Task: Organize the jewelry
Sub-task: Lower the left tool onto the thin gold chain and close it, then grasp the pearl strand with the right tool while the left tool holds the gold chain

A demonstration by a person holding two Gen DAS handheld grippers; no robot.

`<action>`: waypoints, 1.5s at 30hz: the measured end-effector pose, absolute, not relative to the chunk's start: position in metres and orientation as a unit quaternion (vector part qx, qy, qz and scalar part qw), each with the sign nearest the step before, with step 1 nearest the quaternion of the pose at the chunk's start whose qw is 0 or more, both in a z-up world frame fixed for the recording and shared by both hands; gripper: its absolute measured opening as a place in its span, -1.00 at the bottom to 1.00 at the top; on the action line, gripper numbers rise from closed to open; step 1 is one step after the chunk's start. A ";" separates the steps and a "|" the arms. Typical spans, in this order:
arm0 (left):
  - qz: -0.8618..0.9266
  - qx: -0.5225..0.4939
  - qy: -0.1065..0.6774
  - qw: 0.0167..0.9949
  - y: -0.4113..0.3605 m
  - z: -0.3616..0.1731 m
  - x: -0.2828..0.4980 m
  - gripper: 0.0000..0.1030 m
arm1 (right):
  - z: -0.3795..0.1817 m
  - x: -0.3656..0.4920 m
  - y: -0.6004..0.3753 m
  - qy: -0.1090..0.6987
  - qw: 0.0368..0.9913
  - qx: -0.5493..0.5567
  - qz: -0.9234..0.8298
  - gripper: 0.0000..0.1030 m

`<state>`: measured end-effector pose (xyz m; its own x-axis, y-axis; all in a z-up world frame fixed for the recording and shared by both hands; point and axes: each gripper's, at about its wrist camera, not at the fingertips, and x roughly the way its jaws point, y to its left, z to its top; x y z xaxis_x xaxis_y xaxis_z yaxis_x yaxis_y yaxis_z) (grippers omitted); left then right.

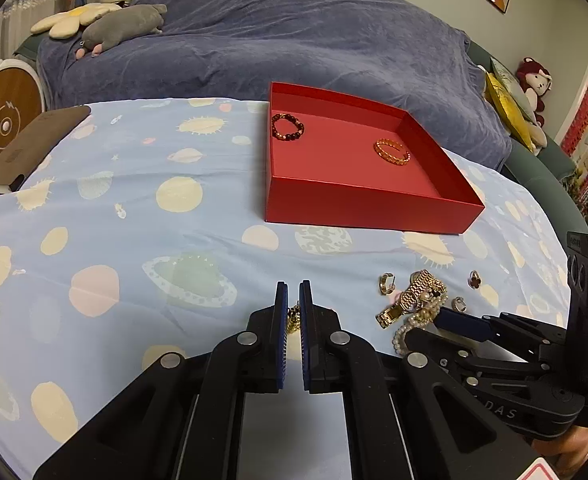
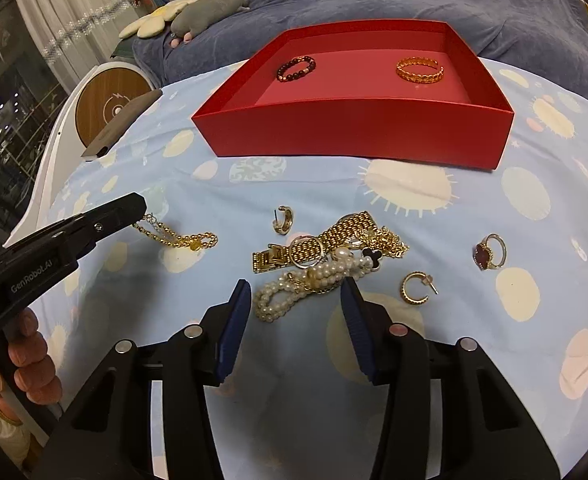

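Observation:
A red box holds a dark bead bracelet and a gold bangle. My left gripper is shut on a gold bead chain that trails on the cloth. My right gripper is open, its fingertips either side of a pearl bracelet in a pile with a gold watch. Two hoop earrings and a red-stone ring lie loose.
The blue planet-print cloth covers the table. A brown case and a round wooden disc sit at its left edge. A blue blanket with plush toys lies behind.

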<state>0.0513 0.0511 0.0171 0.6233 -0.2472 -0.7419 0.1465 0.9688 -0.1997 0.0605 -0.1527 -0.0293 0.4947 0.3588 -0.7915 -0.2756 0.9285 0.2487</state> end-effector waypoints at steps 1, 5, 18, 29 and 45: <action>-0.110 -0.059 0.420 0.899 0.050 0.017 0.052 -0.93 | -0.030 0.061 -0.152 0.467 0.865 0.039 0.179 -0.31; -0.112 -0.057 0.424 0.897 0.045 0.015 0.053 -0.93 | -0.030 0.061 -0.155 0.469 0.864 0.048 0.177 -0.36; -0.121 -0.056 0.427 0.894 0.031 0.013 0.058 -0.93 | -0.030 0.068 -0.137 0.463 0.874 0.036 0.143 -0.28; -0.125 -0.062 0.426 0.894 0.032 0.014 0.059 -0.93 | -0.027 0.045 -0.163 0.482 0.863 0.032 0.149 -0.69; -0.146 -0.086 0.402 0.900 0.034 0.043 0.053 -1.00 | 0.035 0.031 -0.203 0.415 0.893 0.080 0.155 -0.71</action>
<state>0.0527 0.0340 0.0426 0.6347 -0.3311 -0.6983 0.1931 0.9429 -0.2715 0.0313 -0.2029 0.0351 0.6080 0.3424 -0.7163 -0.2095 0.9394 0.2712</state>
